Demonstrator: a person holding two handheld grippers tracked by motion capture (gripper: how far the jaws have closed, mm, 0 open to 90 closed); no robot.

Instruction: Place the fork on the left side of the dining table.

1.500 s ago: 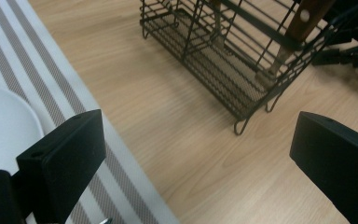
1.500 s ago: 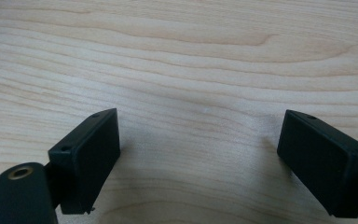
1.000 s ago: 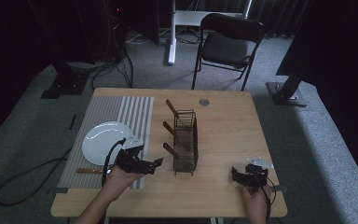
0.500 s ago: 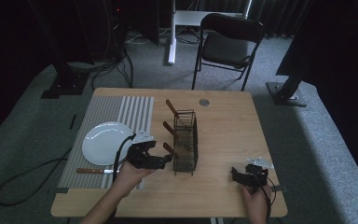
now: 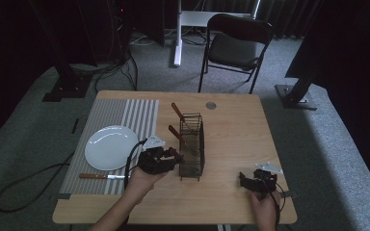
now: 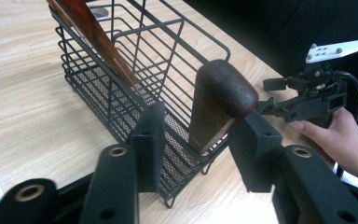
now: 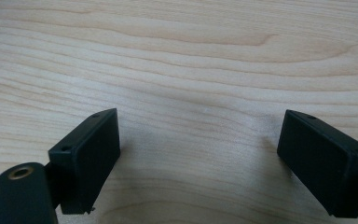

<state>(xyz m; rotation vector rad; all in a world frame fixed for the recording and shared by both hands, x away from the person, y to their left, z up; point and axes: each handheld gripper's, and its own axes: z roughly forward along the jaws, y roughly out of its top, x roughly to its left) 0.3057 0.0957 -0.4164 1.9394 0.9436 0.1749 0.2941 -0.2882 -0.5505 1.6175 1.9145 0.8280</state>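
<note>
Left gripper (image 6: pixel 198 135), jaws spread, flanks a wooden handle (image 6: pixel 216 105) in the rack (image 6: pixel 135 74); right gripper (image 7: pixel 198 163) rests spread on the surface (image 7: pixel 191 56).

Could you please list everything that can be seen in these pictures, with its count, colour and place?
Table: one, light wood, centre of the high view.
Mat: one, grey-and-white striped, on the table's left part.
Plate: one, white, on the mat.
Knife: one, wooden handle, on the mat near the plate.
Wire basket: one, black, mid-table.
Wooden-handled utensils: three, brown handles, standing tilted in the basket.
Chair: one, black, beyond the table.
Round disc: one, grey, far table edge.
Left gripper: one, black, jaws apart either side of the nearest handle.
Right gripper: one, black, open above bare tabletop.
</note>
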